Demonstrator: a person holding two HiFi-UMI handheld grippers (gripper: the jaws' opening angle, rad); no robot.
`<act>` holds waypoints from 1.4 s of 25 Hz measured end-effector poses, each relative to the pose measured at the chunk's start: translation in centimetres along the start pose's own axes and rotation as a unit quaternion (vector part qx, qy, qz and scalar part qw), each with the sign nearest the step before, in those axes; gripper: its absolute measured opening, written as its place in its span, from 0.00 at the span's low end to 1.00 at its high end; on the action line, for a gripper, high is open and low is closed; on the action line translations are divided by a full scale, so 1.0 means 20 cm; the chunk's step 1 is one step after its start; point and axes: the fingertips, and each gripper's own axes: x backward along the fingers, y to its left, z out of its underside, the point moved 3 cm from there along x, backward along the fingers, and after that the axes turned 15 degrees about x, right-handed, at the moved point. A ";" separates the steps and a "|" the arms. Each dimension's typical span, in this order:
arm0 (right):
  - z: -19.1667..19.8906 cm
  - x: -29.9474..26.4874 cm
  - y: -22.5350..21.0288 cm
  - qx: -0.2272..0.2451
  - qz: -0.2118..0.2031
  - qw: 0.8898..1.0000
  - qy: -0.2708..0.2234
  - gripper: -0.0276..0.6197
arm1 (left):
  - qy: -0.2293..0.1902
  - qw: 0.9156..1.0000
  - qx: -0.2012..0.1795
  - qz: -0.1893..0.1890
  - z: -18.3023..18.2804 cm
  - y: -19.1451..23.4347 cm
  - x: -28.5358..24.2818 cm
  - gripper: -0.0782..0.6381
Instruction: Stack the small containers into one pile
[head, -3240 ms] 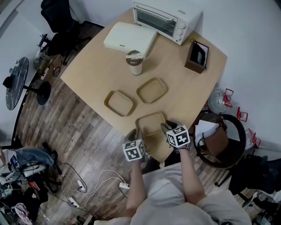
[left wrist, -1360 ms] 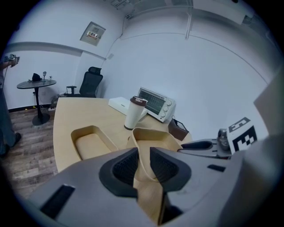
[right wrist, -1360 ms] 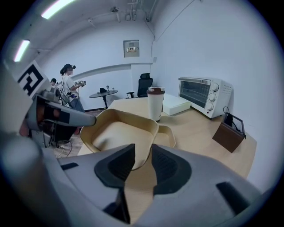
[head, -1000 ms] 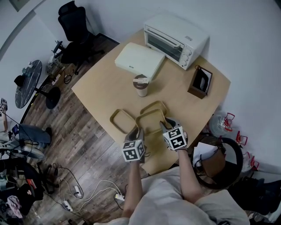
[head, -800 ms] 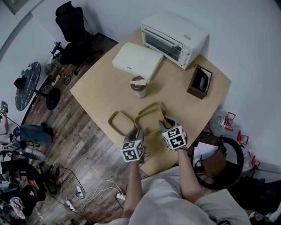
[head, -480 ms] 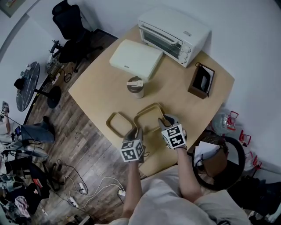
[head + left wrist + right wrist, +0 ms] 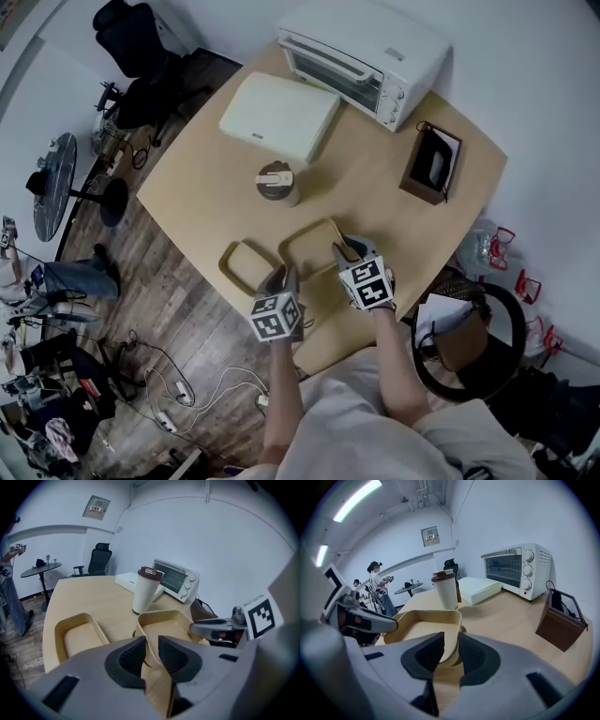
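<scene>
A tan shallow container [image 7: 309, 246] is held by its near rim between both grippers. My left gripper [image 7: 279, 275] pinches the container's [image 7: 164, 625] wall at the left corner, with a pad on each side. My right gripper [image 7: 345, 249] has the container's [image 7: 422, 623] right wall between its jaws, and they are closing on it. The container hangs over a second tan container, which it almost wholly hides. A third tan container [image 7: 242, 263] lies alone on the table to the left, and it also shows in the left gripper view [image 7: 77, 637].
A lidded paper cup [image 7: 277, 183] stands just beyond the containers. Farther back are a flat white box [image 7: 278, 114] and a white toaster oven [image 7: 361, 52]. A brown holder [image 7: 431, 164] stands at the right. The table's near edge [image 7: 323, 352] lies under the grippers. People stand far off in the room.
Both grippers carried the container from the table's near edge out over the middle container. Over the last second it has barely moved.
</scene>
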 end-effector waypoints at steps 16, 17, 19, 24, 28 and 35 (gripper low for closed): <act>0.07 -0.12 -0.04 -0.012 -0.018 1.000 0.017 0.19 | 0.003 0.999 0.039 -0.004 0.03 0.06 -0.10 0.21; 0.07 -0.12 -0.04 -0.015 -0.019 1.000 0.018 0.19 | 0.003 0.999 0.040 -0.005 0.02 0.06 -0.10 0.21; 0.08 -0.12 -0.05 -0.018 -0.020 0.999 0.021 0.19 | 0.005 0.999 0.039 -0.005 0.02 0.05 -0.11 0.21; 0.10 -0.12 -0.06 -0.020 -0.019 0.999 0.022 0.19 | 0.013 0.999 0.033 -0.009 0.04 0.04 -0.13 0.21; 0.11 -0.11 -0.06 -0.026 -0.023 0.999 0.022 0.19 | 0.018 0.999 0.032 -0.013 0.06 0.05 -0.14 0.21; 0.11 -0.11 -0.07 -0.022 -0.008 1.000 0.020 0.18 | 0.006 0.999 0.038 -0.024 0.05 0.08 -0.13 0.23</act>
